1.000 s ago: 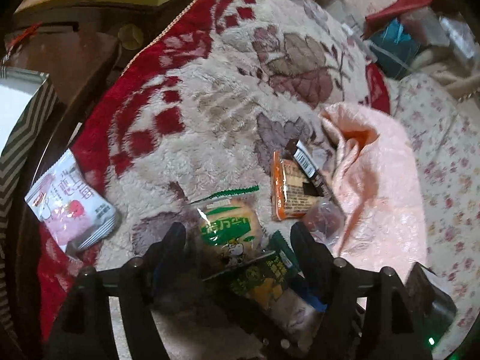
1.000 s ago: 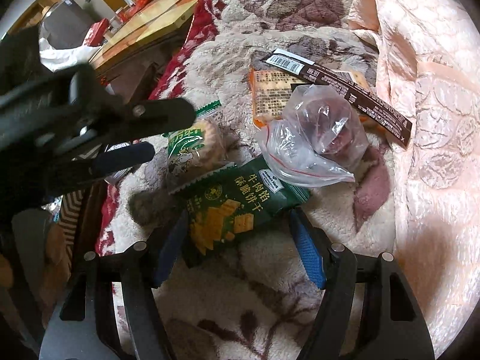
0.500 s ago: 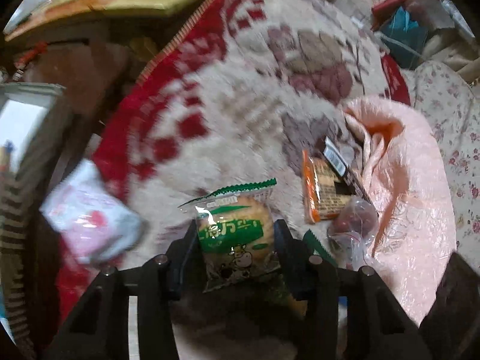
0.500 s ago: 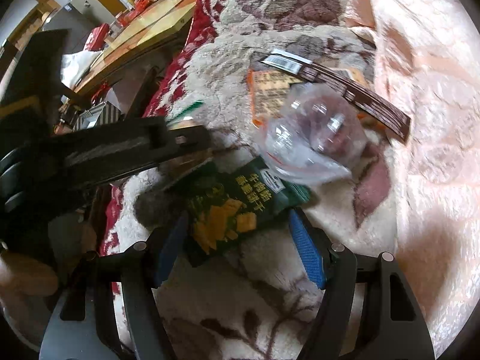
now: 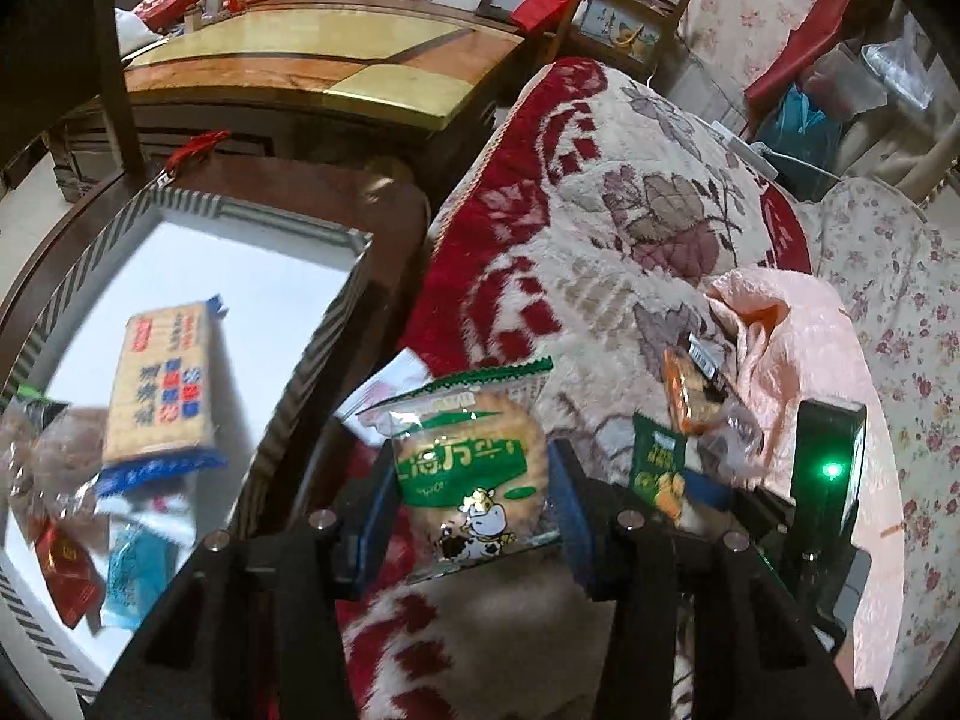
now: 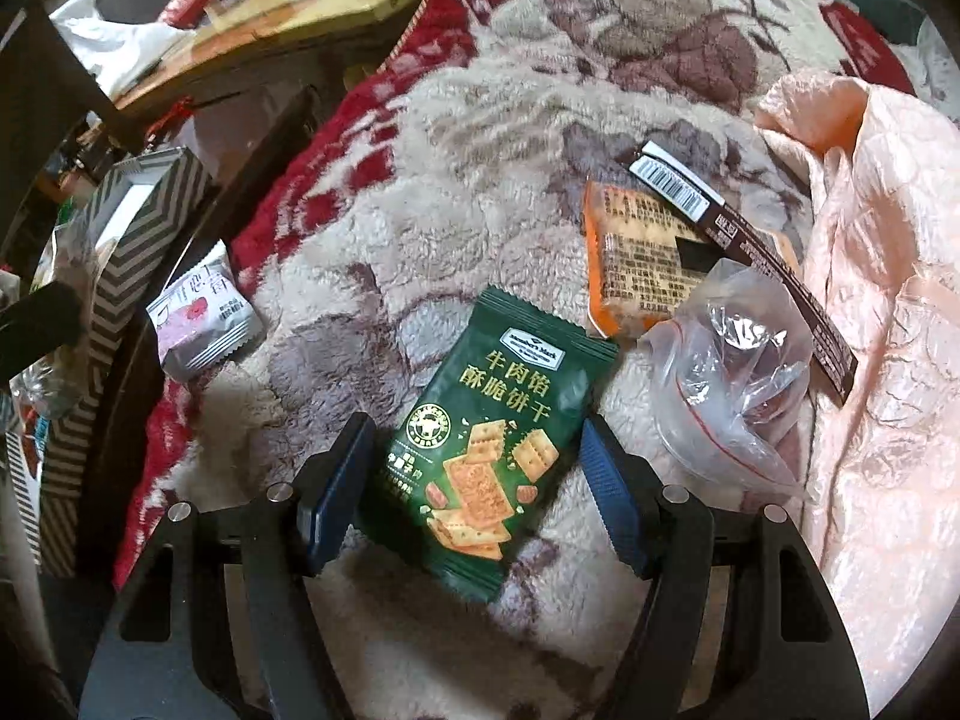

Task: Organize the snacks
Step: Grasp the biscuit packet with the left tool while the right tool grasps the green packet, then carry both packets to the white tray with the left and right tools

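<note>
Snacks first: the round cracker packet sits clamped in the left hand-held gripper, lifted off the blanket; carry it level over the striped box before letting go. Right hand-held gripper is closing around the green biscuit pack lying on the blanket, pads not yet pressing; squeeze its edges squarely. Beyond lie an orange packet and a clear bag.

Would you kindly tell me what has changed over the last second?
The left gripper closed on the rice cracker pack, lifted it off the blanket and swung toward the striped box. The right gripper is closing around the green biscuit pack, which still lies there. Other snacks stayed put.
</note>
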`<control>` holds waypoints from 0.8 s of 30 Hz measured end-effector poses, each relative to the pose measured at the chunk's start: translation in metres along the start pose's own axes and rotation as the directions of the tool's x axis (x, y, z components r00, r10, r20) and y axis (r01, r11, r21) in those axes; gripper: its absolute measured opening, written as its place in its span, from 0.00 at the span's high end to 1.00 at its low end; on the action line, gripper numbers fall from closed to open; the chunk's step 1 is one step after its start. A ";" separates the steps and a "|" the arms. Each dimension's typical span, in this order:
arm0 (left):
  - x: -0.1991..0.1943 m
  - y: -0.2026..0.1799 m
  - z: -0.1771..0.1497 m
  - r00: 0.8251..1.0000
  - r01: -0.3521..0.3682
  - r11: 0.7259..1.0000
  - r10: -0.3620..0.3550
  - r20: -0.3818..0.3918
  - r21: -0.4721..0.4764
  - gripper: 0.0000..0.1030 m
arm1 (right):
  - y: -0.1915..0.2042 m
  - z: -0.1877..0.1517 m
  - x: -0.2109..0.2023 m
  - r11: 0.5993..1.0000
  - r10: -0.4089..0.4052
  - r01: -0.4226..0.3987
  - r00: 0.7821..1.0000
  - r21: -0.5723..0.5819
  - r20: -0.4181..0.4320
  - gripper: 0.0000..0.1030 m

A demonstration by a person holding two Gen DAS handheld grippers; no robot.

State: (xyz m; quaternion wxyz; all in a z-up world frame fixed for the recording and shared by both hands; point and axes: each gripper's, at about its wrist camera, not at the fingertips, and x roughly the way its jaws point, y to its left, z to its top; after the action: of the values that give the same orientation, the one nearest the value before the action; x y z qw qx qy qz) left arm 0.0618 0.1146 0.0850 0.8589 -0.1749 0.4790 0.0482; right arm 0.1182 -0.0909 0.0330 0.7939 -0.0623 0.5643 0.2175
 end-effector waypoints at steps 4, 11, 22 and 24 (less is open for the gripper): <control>-0.005 0.011 -0.014 1.000 -0.005 1.000 0.005 -0.003 -0.011 0.51 | -0.006 -0.002 -0.005 1.000 0.003 -0.003 1.000 -0.006 0.008 0.61; -0.017 0.026 -0.033 1.000 -0.016 0.999 0.016 -0.002 -0.029 0.51 | 0.004 -0.009 -0.031 0.997 0.019 -0.017 0.999 -0.081 0.027 0.78; -0.027 0.043 -0.037 1.000 -0.022 0.998 0.022 0.011 -0.065 0.51 | -0.004 -0.009 -0.038 0.989 -0.115 0.117 0.993 -0.091 0.032 0.42; -0.025 0.042 -0.038 1.000 -0.017 0.998 0.018 0.007 -0.063 0.51 | -0.007 -0.007 -0.033 0.992 -0.099 0.098 0.995 -0.085 0.001 0.42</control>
State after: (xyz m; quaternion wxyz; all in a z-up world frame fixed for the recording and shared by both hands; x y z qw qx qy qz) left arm 0.0072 0.1427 0.0771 0.8543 -0.1976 0.4754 0.0716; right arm 0.1060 -0.1093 0.0603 0.7995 -0.1240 0.5521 0.2016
